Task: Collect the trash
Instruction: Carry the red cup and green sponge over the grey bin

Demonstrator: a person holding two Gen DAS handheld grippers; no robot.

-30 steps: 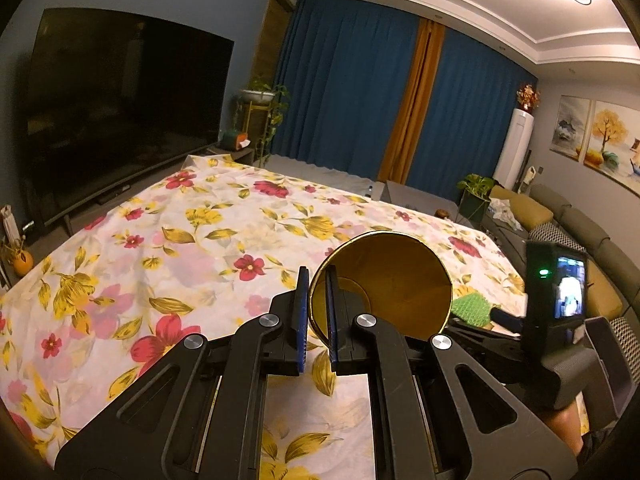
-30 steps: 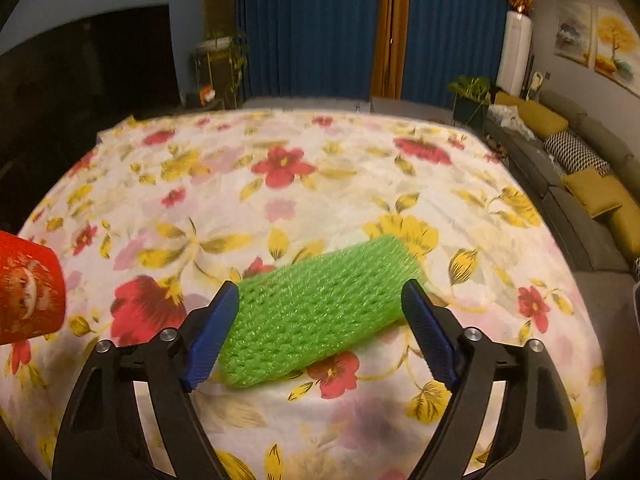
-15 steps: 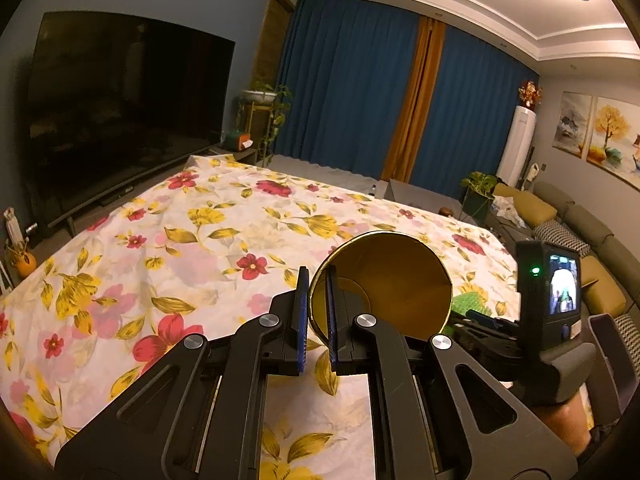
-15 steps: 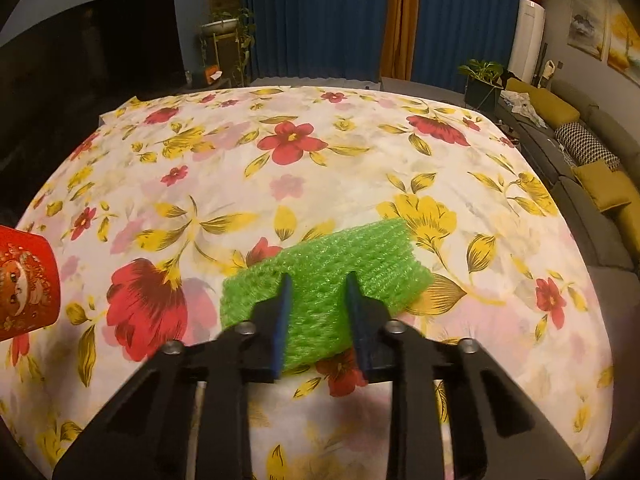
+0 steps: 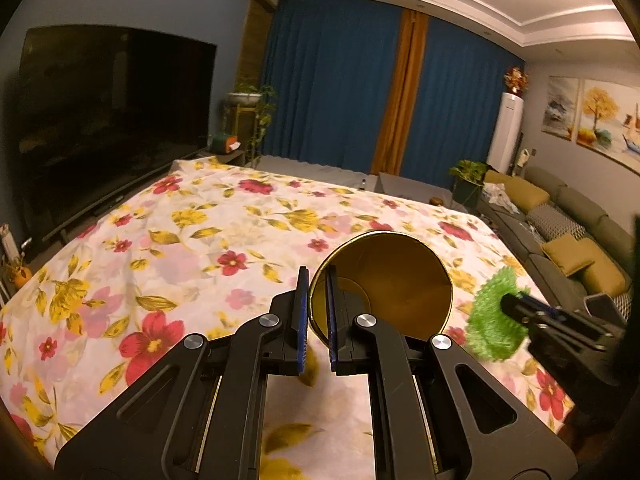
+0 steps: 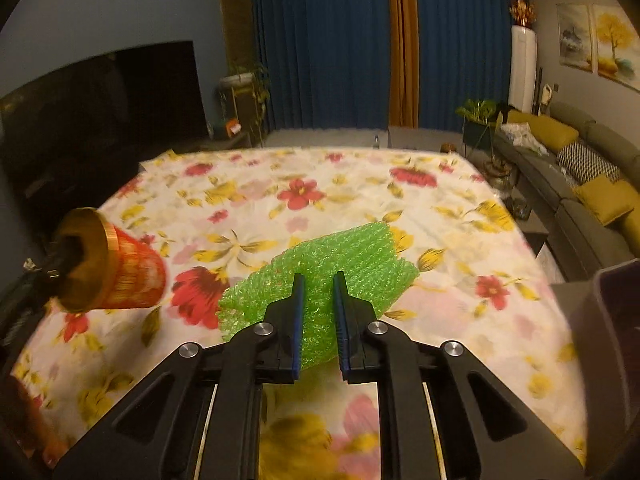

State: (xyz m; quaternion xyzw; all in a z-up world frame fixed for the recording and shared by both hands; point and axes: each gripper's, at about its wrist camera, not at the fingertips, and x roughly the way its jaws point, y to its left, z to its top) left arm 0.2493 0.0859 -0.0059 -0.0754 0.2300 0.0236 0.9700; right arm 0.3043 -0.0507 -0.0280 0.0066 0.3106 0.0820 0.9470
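My left gripper [image 5: 316,316] is shut on the rim of a paper cup [image 5: 394,280], gold inside and red outside, and holds it above the table with its mouth facing the camera. The cup also shows at the left of the right wrist view [image 6: 116,266]. My right gripper [image 6: 317,320] is shut on a piece of green foam netting [image 6: 340,256] and holds it lifted above the floral tablecloth [image 6: 320,192]. The netting and the right gripper also appear at the right of the left wrist view [image 5: 494,316], beside the cup.
A dark bin [image 6: 616,340] stands at the table's right edge. A sofa with cushions [image 6: 580,168] runs along the right. A large TV [image 5: 104,120] stands to the left. Blue curtains and plants are at the back.
My right gripper closed on the green netting and lifted it off the cloth, moving it towards the cup. My left gripper kept hold of the cup.
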